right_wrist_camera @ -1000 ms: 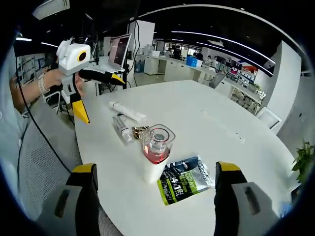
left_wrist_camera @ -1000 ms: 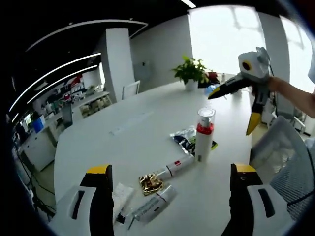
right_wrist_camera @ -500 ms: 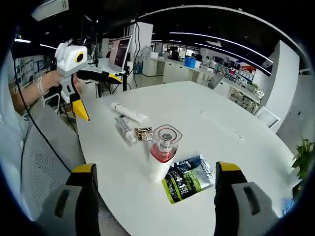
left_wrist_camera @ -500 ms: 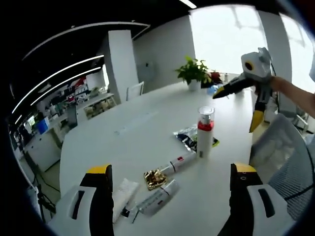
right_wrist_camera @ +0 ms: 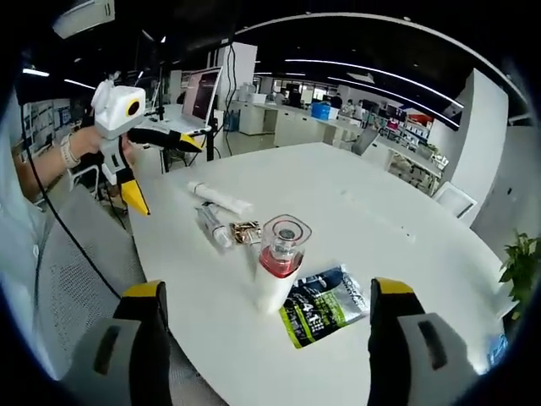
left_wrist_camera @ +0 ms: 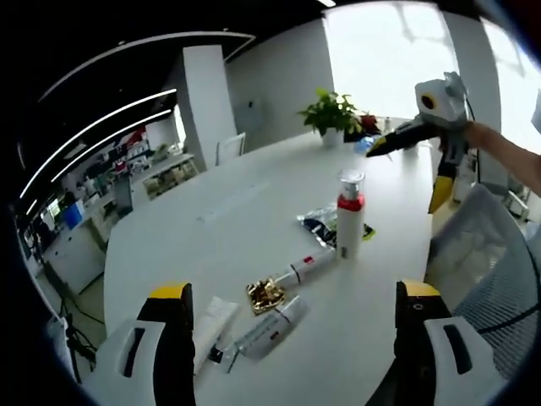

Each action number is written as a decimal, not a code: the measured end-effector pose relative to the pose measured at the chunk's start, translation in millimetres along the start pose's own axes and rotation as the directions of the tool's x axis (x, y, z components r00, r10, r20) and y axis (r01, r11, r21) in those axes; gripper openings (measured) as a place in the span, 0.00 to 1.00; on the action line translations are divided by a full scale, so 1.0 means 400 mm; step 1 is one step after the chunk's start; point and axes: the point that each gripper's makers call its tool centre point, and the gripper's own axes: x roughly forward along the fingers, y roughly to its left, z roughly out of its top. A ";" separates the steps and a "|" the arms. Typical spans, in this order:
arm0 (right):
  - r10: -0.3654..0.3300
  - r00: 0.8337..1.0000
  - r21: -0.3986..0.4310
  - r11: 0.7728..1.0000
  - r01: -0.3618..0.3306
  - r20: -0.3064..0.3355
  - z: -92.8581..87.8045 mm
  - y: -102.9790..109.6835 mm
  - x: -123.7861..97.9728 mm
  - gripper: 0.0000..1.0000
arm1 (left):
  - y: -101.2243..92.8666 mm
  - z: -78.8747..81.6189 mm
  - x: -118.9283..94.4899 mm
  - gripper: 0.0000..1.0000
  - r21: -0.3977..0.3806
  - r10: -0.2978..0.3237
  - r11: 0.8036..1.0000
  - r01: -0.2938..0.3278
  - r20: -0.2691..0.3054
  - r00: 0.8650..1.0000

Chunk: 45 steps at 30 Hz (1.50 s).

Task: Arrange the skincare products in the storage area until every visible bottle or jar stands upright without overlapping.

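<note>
Tubes (left_wrist_camera: 279, 324) lie flat on the white table (left_wrist_camera: 211, 245), long axes running toward the upright pump bottle (left_wrist_camera: 348, 224), just ahead of the left gripper (left_wrist_camera: 292, 338); it is nearer (my judgement). The right gripper (right_wrist_camera: 262, 338) faces the bottle. Both grippers' jaws stand apart, holding nothing.

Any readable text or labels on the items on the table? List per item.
None can be read.
Sachet: white print, too blurred.
Tube with red band: markings too small.
Tube beside it: dark print, too small.
Pump bottle: no text visible.
Gold wrapper: no text visible.
</note>
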 end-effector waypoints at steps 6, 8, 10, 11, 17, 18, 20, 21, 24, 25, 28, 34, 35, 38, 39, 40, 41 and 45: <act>-0.014 1.000 0.072 0.997 0.015 -0.006 -0.014 -0.017 0.006 0.93 | 0.004 -0.011 0.003 0.97 0.009 -0.008 1.000 0.008 -0.022 1.000; -0.017 1.000 0.084 0.996 0.017 -0.007 -0.019 -0.022 0.006 0.91 | 0.003 -0.010 0.005 0.97 0.010 -0.016 1.000 0.016 -0.020 1.000; -0.014 1.000 0.086 0.996 0.014 -0.008 -0.020 -0.017 0.004 0.87 | 0.004 -0.014 0.011 0.97 0.011 -0.019 1.000 0.019 -0.026 0.999; -0.008 1.000 0.083 0.997 0.009 -0.010 -0.022 -0.016 0.003 0.85 | 0.005 -0.017 0.013 0.97 0.014 -0.020 1.000 0.020 -0.030 0.999; 0.014 0.999 0.107 0.994 -0.011 -0.034 -0.042 -0.014 0.009 0.81 | 0.000 -0.024 0.026 0.97 0.001 -0.038 0.999 0.038 -0.033 0.999; 0.028 0.999 0.120 0.993 -0.023 -0.038 -0.044 -0.009 0.010 0.81 | 0.000 -0.026 0.028 0.97 -0.001 -0.040 0.999 0.040 -0.035 0.999; 0.035 0.999 0.120 0.992 -0.030 -0.040 -0.049 -0.007 0.011 0.80 | 0.002 -0.031 0.033 0.97 0.001 -0.041 0.999 0.042 -0.044 0.998; 0.043 0.998 0.118 0.992 -0.038 -0.039 -0.050 -0.002 0.012 0.80 | 0.003 -0.034 0.036 0.97 0.002 -0.043 0.999 0.043 -0.047 0.998; 0.059 0.997 0.130 0.990 -0.054 -0.039 -0.055 0.004 0.017 0.77 | 0.000 -0.044 0.044 0.97 0.005 -0.055 0.998 0.055 -0.064 0.996; 0.060 0.998 0.131 0.990 -0.054 -0.037 -0.055 0.005 0.018 0.78 | -0.001 -0.051 0.048 0.97 0.011 -0.060 0.998 0.061 -0.077 0.995; 0.060 0.998 0.125 0.991 -0.056 -0.029 -0.054 0.006 0.020 0.76 | -0.001 -0.070 0.059 0.97 0.015 -0.071 0.997 0.073 -0.107 0.992; 0.055 0.997 0.118 0.992 -0.049 -0.053 -0.067 0.000 0.029 0.77 | 0.002 -0.093 0.082 0.97 0.017 -0.092 0.995 0.095 -0.146 0.985; 0.060 0.997 0.122 0.991 -0.053 -0.057 -0.069 0.003 0.030 0.77 | 0.002 -0.095 0.085 0.97 0.017 -0.095 0.995 0.099 -0.150 0.984; 0.060 0.997 0.131 0.990 -0.052 -0.056 -0.072 0.002 0.036 0.79 | 0.013 -0.111 0.104 0.97 0.024 -0.110 0.993 0.116 -0.168 0.980; 0.062 0.996 0.131 0.990 -0.054 -0.061 -0.074 0.002 0.038 0.80 | 0.014 -0.116 0.107 0.96 0.030 -0.117 0.992 0.124 -0.179 0.977; 0.063 0.996 0.137 0.989 -0.054 -0.064 -0.076 0.002 0.039 0.82 | 0.013 -0.121 0.109 0.93 0.038 -0.122 0.991 0.132 -0.189 0.974; 0.063 0.996 0.140 0.989 -0.055 -0.060 -0.075 0.003 0.040 0.82 | 0.012 -0.126 0.112 0.90 0.041 -0.127 0.990 0.138 -0.200 0.972; 0.075 0.995 0.154 0.986 -0.065 -0.062 -0.082 0.008 0.047 0.79 | 0.013 -0.140 0.129 0.88 0.047 -0.146 0.986 0.160 -0.227 0.963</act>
